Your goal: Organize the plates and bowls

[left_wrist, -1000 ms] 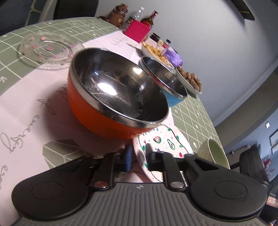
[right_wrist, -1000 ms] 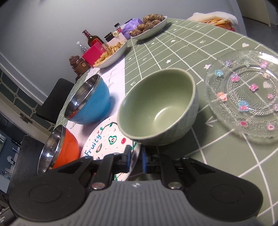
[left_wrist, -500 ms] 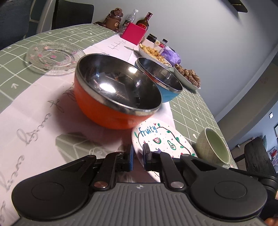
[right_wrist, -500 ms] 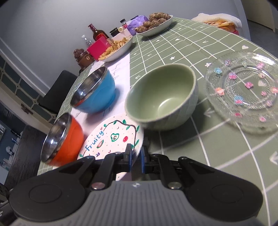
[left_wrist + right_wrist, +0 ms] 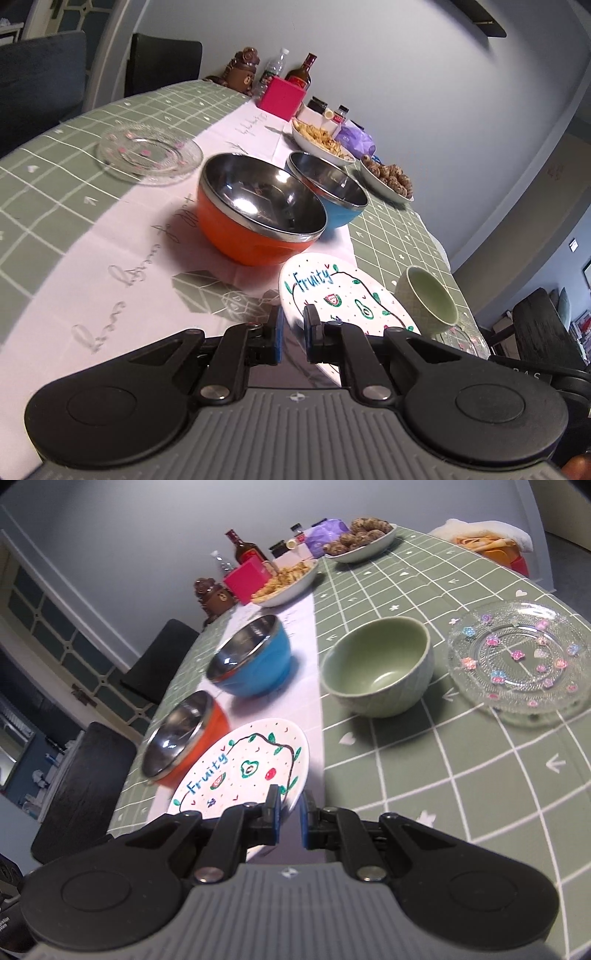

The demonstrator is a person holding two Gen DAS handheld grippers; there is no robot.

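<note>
Left wrist view, left to right: a clear pressed-glass plate with pink flower dots (image 5: pixel 149 157) lies on the green grid-patterned worktop (image 5: pixel 55 155); an orange bowl with a steel lining (image 5: pixel 258 218) stands on the white lettered runner (image 5: pixel 122 254), with a blue steel-lined bowl (image 5: pixel 328 192) just behind it. The left hand-held gripper (image 5: pixel 292 334) is clenched on the near rim of the round white plate lettered "Fruity" (image 5: pixel 332 295), which extends forward and to the right of the fingers. A pale green ceramic bowl (image 5: pixel 428 299) stands just beyond that plate's far edge.

Right wrist view, left to right: the orange bowl (image 5: pixel 184 734) and blue bowl (image 5: pixel 251 661) stand in a row on the runner. The right hand-held gripper (image 5: pixel 290 814) is clenched on the opposite rim of the same plate (image 5: pixel 243 768), which extends forward and to the left of the fingers. The green bowl (image 5: pixel 380 664) and a second clear flower-dotted glass plate (image 5: pixel 517 661) rest further right on the worktop (image 5: pixel 443 775).
</note>
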